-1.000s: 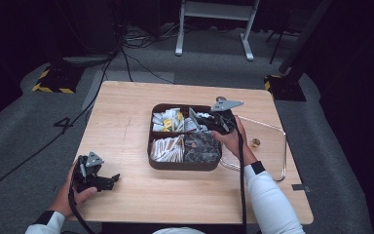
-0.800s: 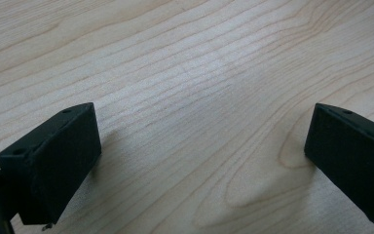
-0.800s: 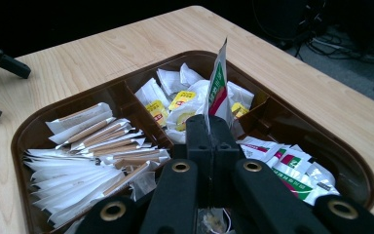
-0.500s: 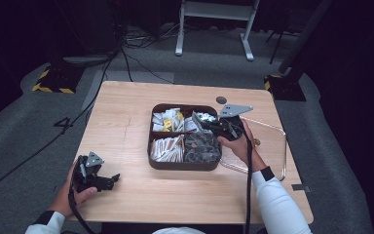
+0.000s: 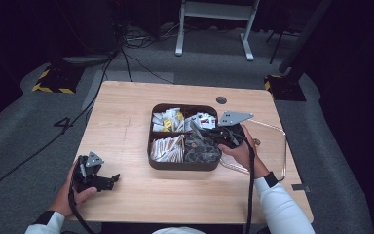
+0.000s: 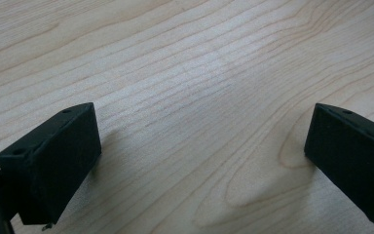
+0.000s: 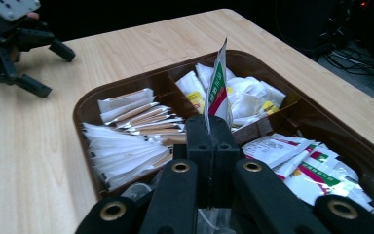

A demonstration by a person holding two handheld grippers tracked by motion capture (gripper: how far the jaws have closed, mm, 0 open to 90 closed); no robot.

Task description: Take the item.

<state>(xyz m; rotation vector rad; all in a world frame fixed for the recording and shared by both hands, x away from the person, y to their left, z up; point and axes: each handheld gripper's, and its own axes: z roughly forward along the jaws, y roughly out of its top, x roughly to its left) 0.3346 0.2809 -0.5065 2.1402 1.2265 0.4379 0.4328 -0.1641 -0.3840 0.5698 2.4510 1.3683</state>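
My right gripper (image 7: 213,122) is shut on a thin white packet with green and red stripes (image 7: 218,87), which stands upright from its jaw tips. It hovers over the right side of a brown four-part tray (image 7: 85,105) filled with packets. In the high view the right gripper (image 5: 199,130) sits above the tray (image 5: 182,166) near its right half. My left gripper (image 5: 111,179) rests at the table's front left with its jaws open. The left gripper (image 6: 202,146) has bare wood between its jaws.
A clear lid (image 5: 278,139) lies on the table just right of the tray, with a small brown object (image 5: 256,142) on it. A round hole (image 5: 221,100) marks the table's far side. Cables and a stand's legs lie on the floor beyond.
My right gripper has drifted a little to the right and toward the person over the tray, still holding the packet. The left gripper has stayed put.
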